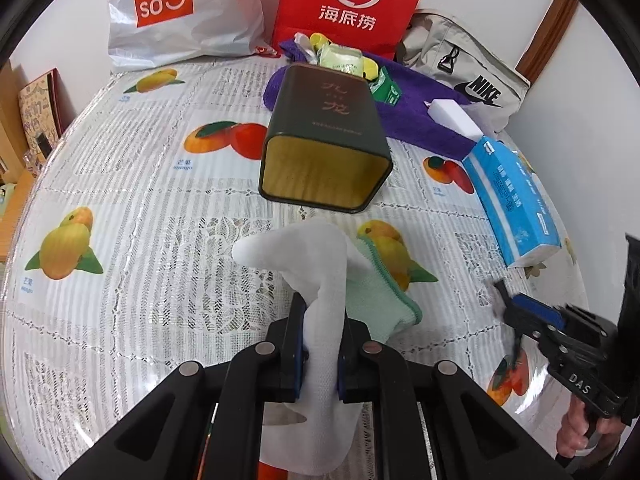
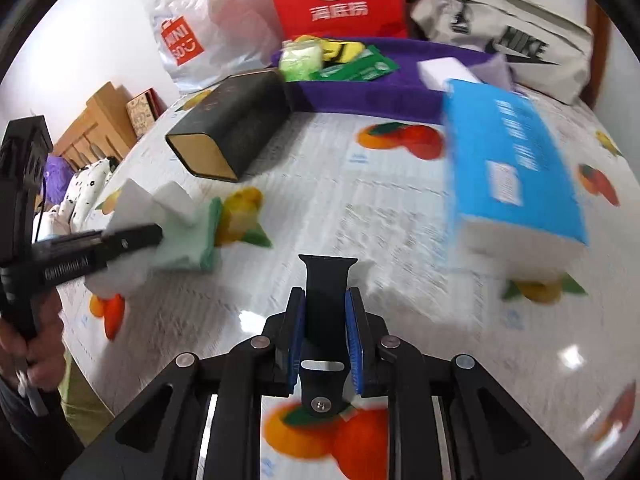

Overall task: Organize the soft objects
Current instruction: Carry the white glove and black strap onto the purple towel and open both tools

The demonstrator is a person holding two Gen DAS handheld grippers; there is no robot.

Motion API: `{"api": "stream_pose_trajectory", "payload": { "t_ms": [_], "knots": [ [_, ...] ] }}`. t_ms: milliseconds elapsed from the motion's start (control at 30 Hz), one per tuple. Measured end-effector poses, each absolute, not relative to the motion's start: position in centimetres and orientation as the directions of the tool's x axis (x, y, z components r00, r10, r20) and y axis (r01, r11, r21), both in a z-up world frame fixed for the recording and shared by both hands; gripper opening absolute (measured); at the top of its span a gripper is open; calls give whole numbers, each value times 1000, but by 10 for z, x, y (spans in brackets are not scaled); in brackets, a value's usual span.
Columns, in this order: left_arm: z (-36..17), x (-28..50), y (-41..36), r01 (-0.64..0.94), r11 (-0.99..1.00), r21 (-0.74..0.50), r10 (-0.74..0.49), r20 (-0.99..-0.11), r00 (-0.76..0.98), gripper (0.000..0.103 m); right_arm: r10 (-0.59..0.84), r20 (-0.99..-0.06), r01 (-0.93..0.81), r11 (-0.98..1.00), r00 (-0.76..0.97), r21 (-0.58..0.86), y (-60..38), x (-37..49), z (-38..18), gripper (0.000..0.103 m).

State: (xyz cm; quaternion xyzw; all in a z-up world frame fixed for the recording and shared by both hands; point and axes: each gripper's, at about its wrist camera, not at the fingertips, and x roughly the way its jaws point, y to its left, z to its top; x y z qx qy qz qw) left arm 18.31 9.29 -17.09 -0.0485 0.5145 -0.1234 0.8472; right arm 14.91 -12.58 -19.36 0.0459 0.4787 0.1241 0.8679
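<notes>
My left gripper (image 1: 320,344) is shut on a white cloth (image 1: 316,264), which lies partly over a mint-green cloth (image 1: 372,300) on the table; both show in the right wrist view, the white cloth (image 2: 132,204) and the green cloth (image 2: 192,236). A dark green tin (image 1: 324,140) lies on its side just beyond, its open mouth toward me. My right gripper (image 2: 325,312) is shut on a black strap-like piece (image 2: 325,300), low over the table. A blue tissue pack (image 1: 516,204) lies at the right.
A purple towel (image 1: 416,116) at the back carries a white sponge block (image 1: 456,114) and small green and yellow packets (image 1: 344,58). Behind stand a MINISO bag (image 1: 172,12), a red paper bag (image 1: 352,0) and a Nike bag (image 1: 468,68). A fruit-print tablecloth (image 1: 132,184) covers the table.
</notes>
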Motion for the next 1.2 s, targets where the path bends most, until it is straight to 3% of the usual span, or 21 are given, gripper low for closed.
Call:
{"api": "stream_pose_trajectory", "payload": {
  "t_ms": [367,1200],
  "knots": [
    [-145,172,81,168,966,-197,-254,-836,485,12,187,-799,-53,980,572,192,-186,116,-182,21],
    [-54,199,67,202,964,-174,-263,-750,607,12,186,-697,-97,981,692,165,-204,140,-98,21]
  ]
}}
